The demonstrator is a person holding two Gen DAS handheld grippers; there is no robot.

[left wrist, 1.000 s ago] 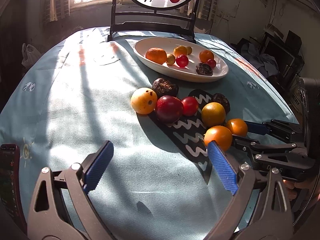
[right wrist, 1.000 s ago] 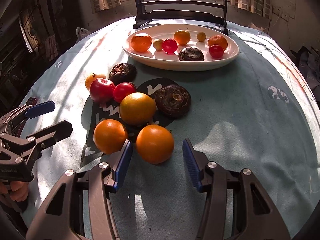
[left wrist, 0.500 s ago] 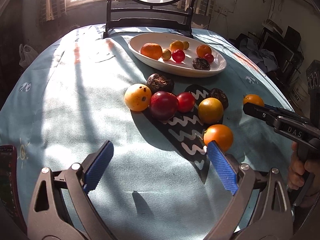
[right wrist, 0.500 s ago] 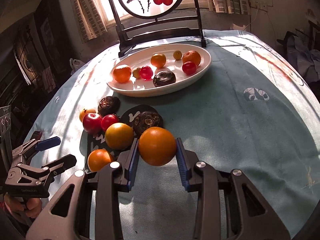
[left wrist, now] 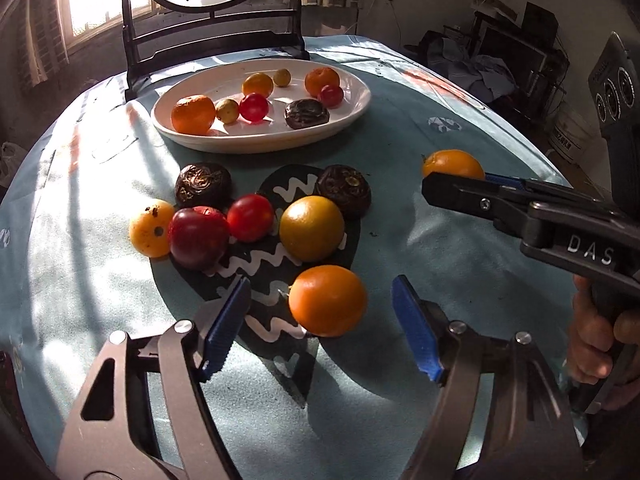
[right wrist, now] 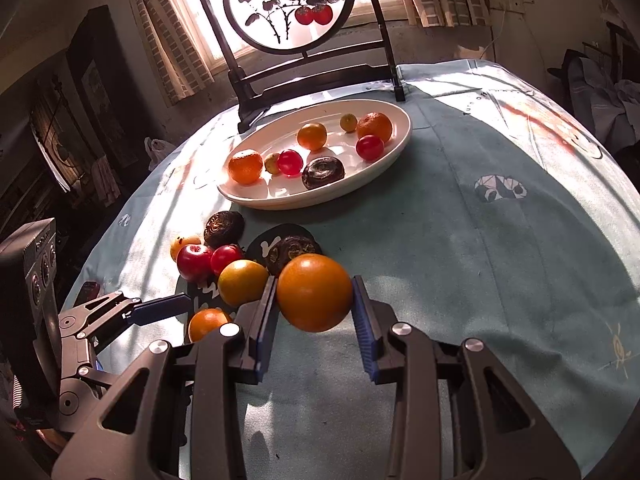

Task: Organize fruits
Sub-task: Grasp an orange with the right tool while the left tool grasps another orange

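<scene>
Orange and round, the fruit your right claw pinches sits squarely between the blue pads, both pressed against its sides, lifted clear of the teal-covered counter. Your left claw stands spread but closing, and a second orange lies on the counter just ahead of its fingertips, between the pad lines yet touched by neither. Beyond that orange, a yellow-orange fruit, a red apple and a small red fruit cluster on the dark patterned mat. Farther back, the white oval plate holds more fruit.
</scene>
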